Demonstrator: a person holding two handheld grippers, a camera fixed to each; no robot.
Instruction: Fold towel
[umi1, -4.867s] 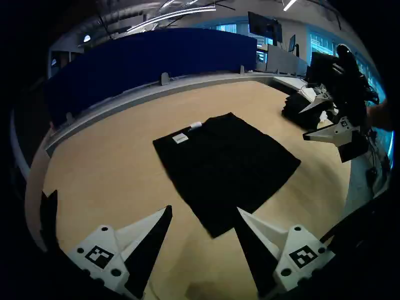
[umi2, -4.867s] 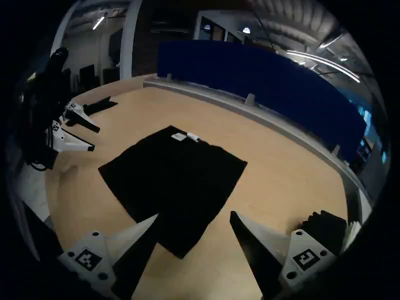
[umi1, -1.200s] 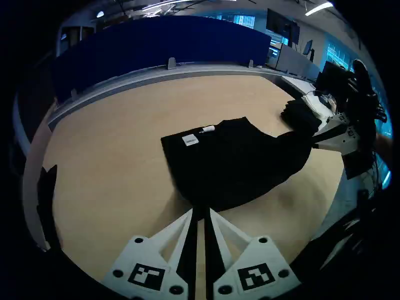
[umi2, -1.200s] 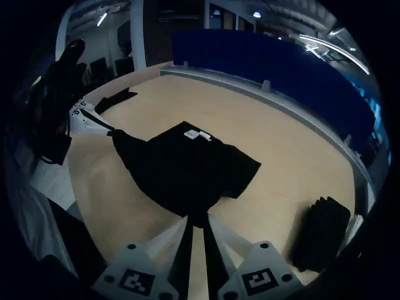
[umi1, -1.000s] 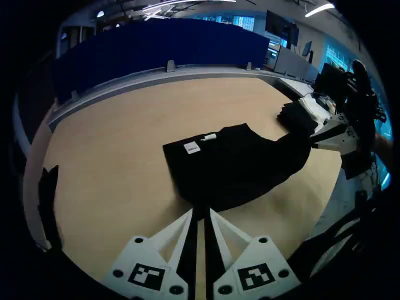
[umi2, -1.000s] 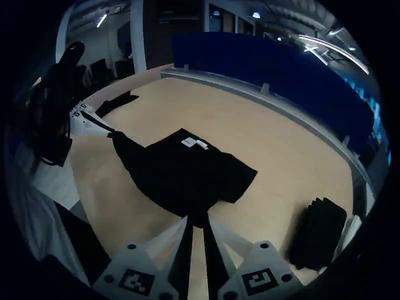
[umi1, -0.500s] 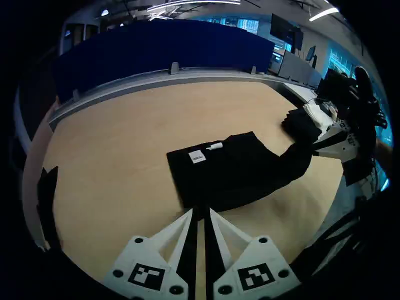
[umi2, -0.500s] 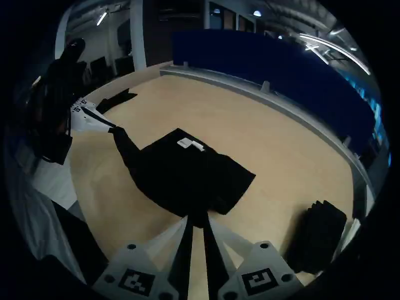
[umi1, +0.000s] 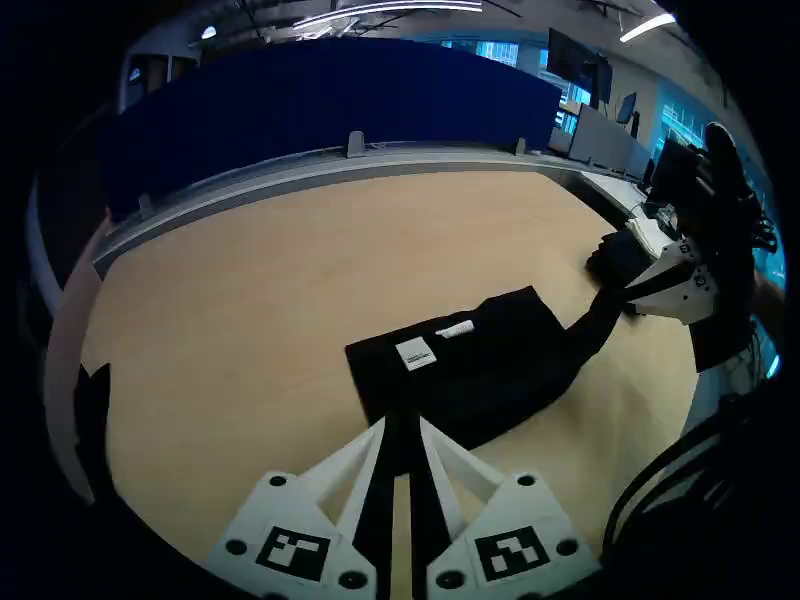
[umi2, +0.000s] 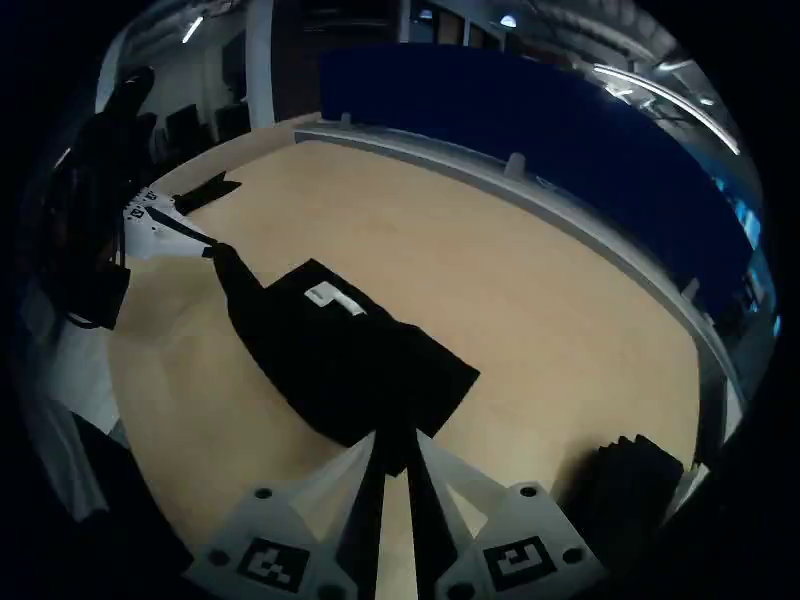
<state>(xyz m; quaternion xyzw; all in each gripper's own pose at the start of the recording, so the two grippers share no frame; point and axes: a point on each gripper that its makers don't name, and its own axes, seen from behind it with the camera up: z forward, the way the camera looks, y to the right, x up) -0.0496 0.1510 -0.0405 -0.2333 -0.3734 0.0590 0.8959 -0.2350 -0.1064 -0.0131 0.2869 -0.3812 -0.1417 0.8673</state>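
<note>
The left claw (umi1: 398, 425) is pinched shut on one near corner of the black towel (umi1: 470, 365), and the right claw (umi2: 397, 440) is clamped the same way on the other. The cloth is raised between them, while its far part, bearing a white label (umi1: 414, 353), lies flat mid-desk (umi1: 230, 300), nearer the front edge than the blue partition (umi1: 300, 100). Folded dark cloths (umi2: 630, 490) sit by the right edge. This looks like the first fold under way; next, both corners should travel evenly to the far edge, line up, then be released.
</note>
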